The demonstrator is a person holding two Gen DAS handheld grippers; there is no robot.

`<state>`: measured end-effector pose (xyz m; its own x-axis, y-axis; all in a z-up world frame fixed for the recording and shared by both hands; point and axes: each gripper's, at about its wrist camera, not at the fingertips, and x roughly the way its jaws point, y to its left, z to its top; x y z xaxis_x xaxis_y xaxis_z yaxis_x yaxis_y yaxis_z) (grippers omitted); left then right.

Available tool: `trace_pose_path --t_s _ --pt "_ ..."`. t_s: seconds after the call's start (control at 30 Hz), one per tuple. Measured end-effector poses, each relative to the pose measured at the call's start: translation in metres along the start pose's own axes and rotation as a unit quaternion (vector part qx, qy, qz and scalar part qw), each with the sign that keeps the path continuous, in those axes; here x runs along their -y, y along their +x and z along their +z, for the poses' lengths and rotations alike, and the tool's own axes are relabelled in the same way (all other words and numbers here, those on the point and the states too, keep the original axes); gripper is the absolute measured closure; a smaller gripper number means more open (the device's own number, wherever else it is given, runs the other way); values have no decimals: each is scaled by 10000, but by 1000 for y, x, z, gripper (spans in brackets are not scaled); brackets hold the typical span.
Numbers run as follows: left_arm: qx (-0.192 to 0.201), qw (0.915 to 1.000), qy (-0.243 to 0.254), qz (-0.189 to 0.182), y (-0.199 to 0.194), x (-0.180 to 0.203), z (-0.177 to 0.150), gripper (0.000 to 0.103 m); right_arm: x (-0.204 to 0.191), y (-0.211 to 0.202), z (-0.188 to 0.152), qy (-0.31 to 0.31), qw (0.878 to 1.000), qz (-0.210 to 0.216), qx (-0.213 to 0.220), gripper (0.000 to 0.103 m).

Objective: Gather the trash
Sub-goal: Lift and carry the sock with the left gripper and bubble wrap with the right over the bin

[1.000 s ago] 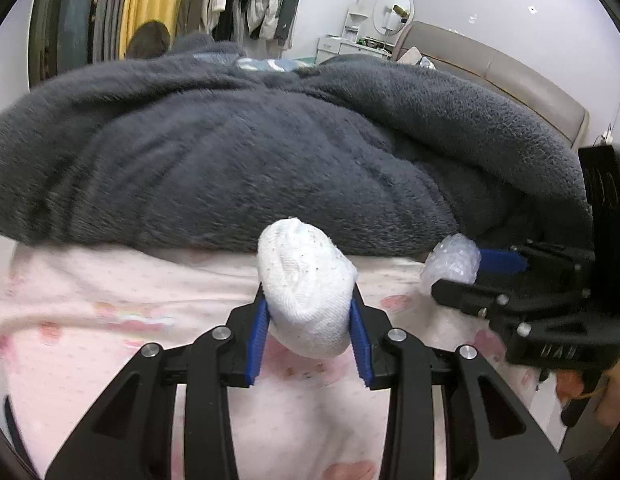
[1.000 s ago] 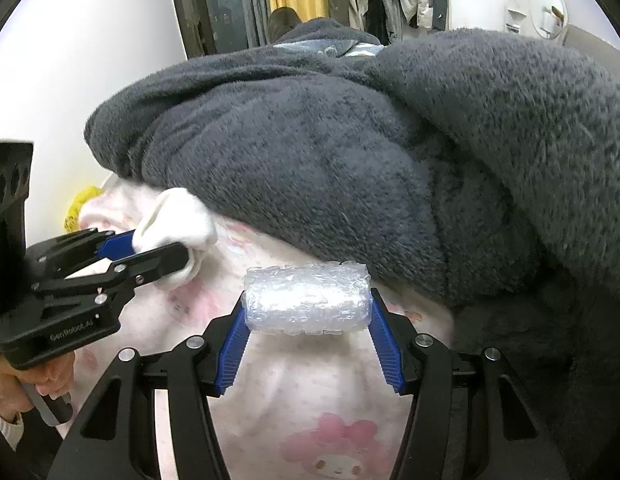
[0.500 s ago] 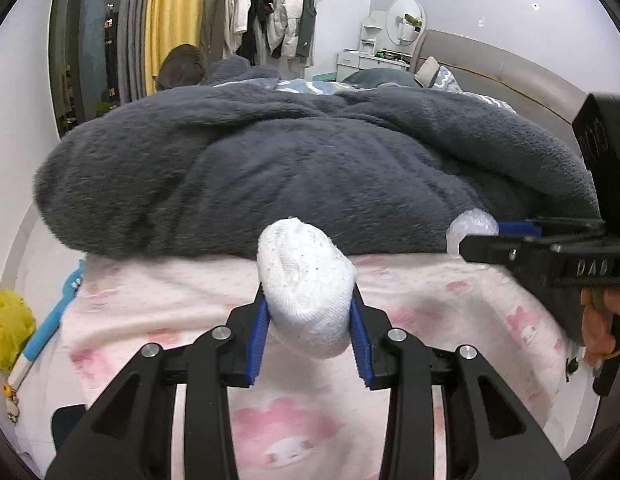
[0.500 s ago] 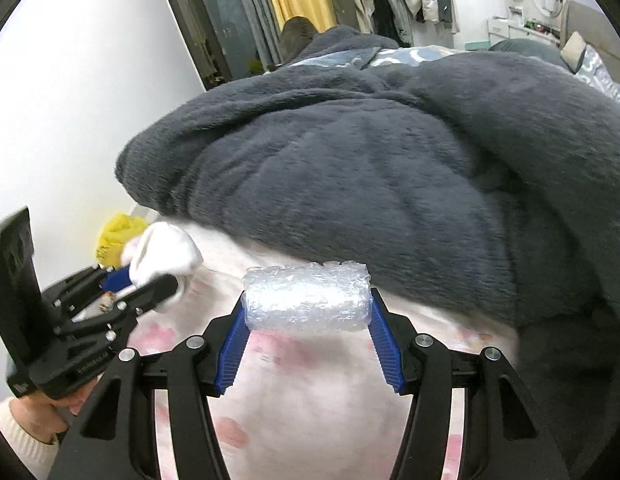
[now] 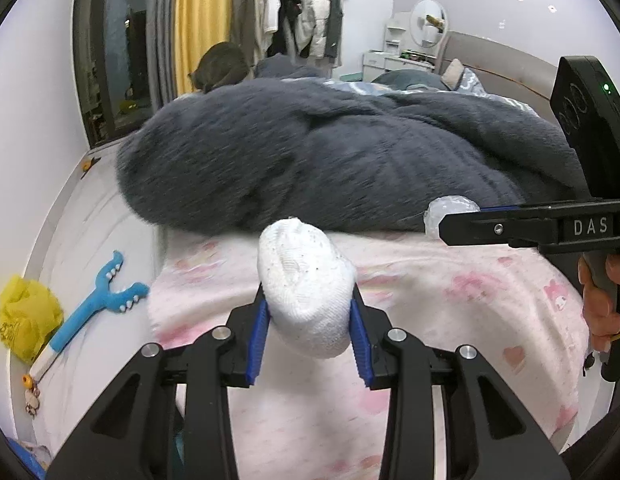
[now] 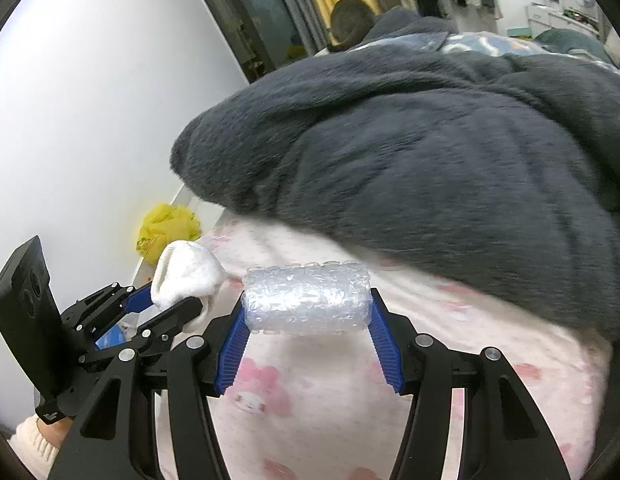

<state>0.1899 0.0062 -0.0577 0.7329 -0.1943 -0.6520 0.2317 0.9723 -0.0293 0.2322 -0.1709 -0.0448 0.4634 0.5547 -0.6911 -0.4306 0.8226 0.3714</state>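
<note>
My left gripper [image 5: 308,334] is shut on a white sock [image 5: 306,284], which sticks up between the blue pads above the pink sheet. From the right wrist view, the same sock [image 6: 188,276] shows at lower left in that gripper [image 6: 170,300]. My right gripper [image 6: 308,334] is shut on a clear roll of bubble wrap [image 6: 308,298], held crosswise between its pads. In the left wrist view the roll's end [image 5: 449,210] peeks out past the right gripper's black finger at the right edge.
A dark grey fleece blanket [image 5: 329,160] lies heaped across the bed over a pink patterned sheet [image 5: 449,300]. On the floor to the left lie a yellow plastic bag [image 5: 24,320] and a blue toy [image 5: 94,304]. A headboard [image 5: 501,60] and hanging clothes [image 5: 298,12] stand behind.
Both grippers have drawn back from the bed and shifted left, each keeping its load. The blanket looks smaller, and the floor, yellow bag and blue toy have come into view.
</note>
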Motion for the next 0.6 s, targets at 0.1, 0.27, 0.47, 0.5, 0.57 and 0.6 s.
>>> trace_pose_path --t_s 0.1,0.27,0.47,0.5,0.57,0.6 --pt "-70 9999 -61 87 -2 -14 -4 64 -16 16 2 -82 9999 43 -124 45" --pt "-339 9987 -275 261 -3 -47 -14 64 -47 38 9 -286 9992 165 -241 45" --pt "-583 9961 -544 387 -9 -83 -28 64 -78 58 11 -495 9977 280 -358 45" --pt "-644 9953 -595 410 -9 -90 -31 64 -85 61 12 -543 9974 302 -373 45" --pt "-741 9939 -693 433 -9 -101 -37 64 -95 67 11 -623 9967 332 -405 45" --pt "-799 9930 -750 444 -9 -107 -41 64 -101 70 10 -671 9962 355 -426 45"
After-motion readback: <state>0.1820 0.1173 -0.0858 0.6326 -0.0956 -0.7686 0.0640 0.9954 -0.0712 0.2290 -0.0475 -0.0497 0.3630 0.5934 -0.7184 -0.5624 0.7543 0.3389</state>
